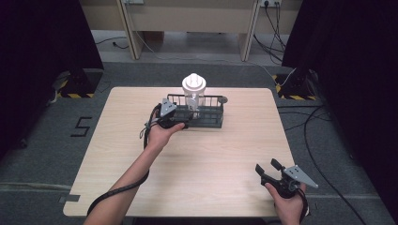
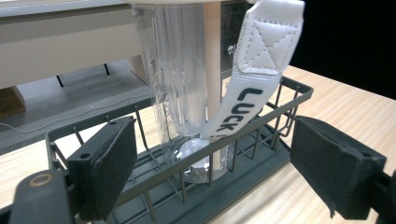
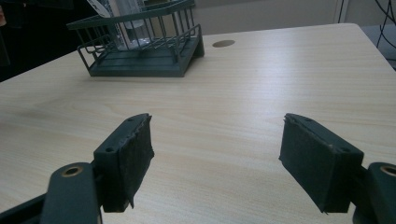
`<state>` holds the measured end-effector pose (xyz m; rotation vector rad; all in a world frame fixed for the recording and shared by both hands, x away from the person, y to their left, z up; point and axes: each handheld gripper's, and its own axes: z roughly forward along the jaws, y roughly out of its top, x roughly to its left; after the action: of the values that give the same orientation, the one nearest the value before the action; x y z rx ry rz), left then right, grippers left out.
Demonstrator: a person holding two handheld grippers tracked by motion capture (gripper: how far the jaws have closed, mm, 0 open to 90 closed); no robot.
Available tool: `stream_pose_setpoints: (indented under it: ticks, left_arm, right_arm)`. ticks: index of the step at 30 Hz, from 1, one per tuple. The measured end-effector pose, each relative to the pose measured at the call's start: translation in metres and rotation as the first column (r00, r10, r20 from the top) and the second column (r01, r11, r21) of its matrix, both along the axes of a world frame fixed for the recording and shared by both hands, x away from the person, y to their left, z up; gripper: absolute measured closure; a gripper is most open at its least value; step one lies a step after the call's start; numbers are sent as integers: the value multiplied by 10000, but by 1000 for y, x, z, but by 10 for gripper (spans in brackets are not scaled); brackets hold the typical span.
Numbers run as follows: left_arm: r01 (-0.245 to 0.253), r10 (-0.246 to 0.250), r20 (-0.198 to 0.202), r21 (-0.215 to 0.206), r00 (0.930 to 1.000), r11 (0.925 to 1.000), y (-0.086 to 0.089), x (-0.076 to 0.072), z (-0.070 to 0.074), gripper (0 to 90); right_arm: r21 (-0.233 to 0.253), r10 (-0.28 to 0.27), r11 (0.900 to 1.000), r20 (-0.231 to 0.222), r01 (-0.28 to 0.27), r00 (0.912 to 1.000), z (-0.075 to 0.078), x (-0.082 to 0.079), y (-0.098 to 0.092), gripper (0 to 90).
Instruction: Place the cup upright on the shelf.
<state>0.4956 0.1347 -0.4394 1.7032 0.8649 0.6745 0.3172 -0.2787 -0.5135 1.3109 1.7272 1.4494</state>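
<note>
- The clear ribbed plastic bottle with the white round lid (image 1: 194, 92) stands upright inside the dark grey wire rack (image 1: 209, 123), toward the rack's left end. The rack sits at the far middle of the light wood bench (image 1: 211, 168).
- A white woven strap printed with dark letters (image 2: 254, 79) hangs from the lid down the bottle's near side; its lower end drops behind the rack's near top rail, close to the bottle's base.
- The rack's wire walls ring the bottle's lower part, so it probably has to come out upward, not sideways.
- The left gripper (image 2: 212, 172) is level with the rack's left end, the hand resting on the bench against the rack's near edge. Its fingers (image 2: 109, 163) are spread wide and hold nothing; in the left gripper view they frame the near rail with the bottle centred beyond. This placement suggests an approach to the bottle or the strap.
- The right gripper (image 3: 217, 163) rests at the near right corner of the bench, well apart from the rack. Its fingers (image 3: 128, 158) are also wide open and empty, aimed across bare bench.
- Open room: bare bench lies on all sides of the rack, widest on the near side. A round hole in the bench top (image 3: 223, 43) lies just beside the rack's far right corner.
- The right hand lies close to the bench's near edge.
</note>
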Motion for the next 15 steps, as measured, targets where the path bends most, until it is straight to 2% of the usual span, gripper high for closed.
stream_pose_setpoints:
  ticks: [15]
  left_arm:
    - [38, -38, 40, 61, 10000, 10000, 17, -23, -6, 143]
  right_arm:
    - [7, -33, 10000, 7, 33, 10000, 0, 0, 0, 258]
